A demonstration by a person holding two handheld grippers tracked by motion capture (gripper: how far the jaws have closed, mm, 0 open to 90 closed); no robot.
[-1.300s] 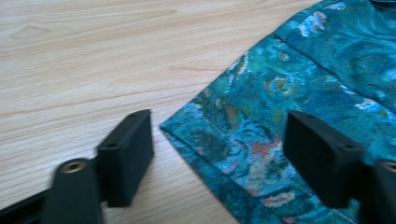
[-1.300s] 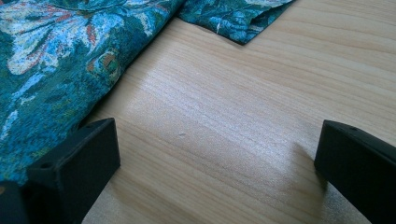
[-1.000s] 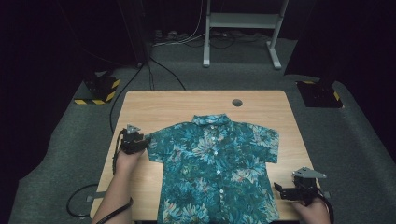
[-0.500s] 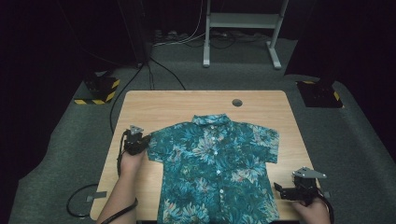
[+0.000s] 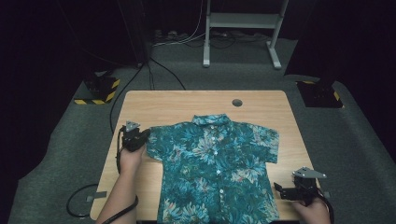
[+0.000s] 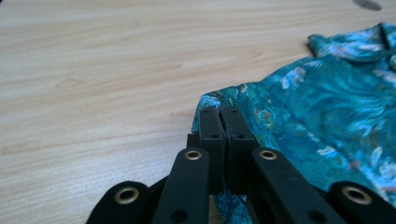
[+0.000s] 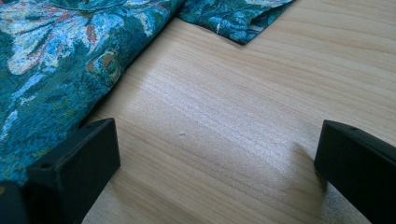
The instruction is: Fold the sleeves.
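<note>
High view: a teal floral short-sleeved shirt point(image 5: 217, 170) lies flat, buttoned, collar away from the person, on the wooden table point(image 5: 187, 102). The left tool point(image 5: 138, 136) sits at the shirt's left sleeve hem, touching it; the left hand point(image 5: 130, 157) grips the body behind. The right tool point(image 5: 286, 190) rests on the table near the shirt's lower right corner, just beside the fabric; the right hand point(image 5: 312, 211) is at the frame's bottom edge. A round hole point(image 5: 237, 102) marks the table's far side. No containers, no readable writing on the shirt or table.

Compared with the earlier high frames: the left tool has shifted slightly toward the sleeve and its jaws have just been closing, with the sleeve edge between them; the right tool is unchanged.

Left gripper view: jaws pressed together, pinching the sleeve hem point(image 6: 212, 103); fabric shows above the tips and below them between the jaws. The rest of the shirt spreads away to the right on the bare wood.

Right gripper view: jaws spread wide, bare table between them. One jaw tip sits against the shirt's side edge point(image 7: 60, 79); the right sleeve point(image 7: 233, 18) lies beyond.
</note>
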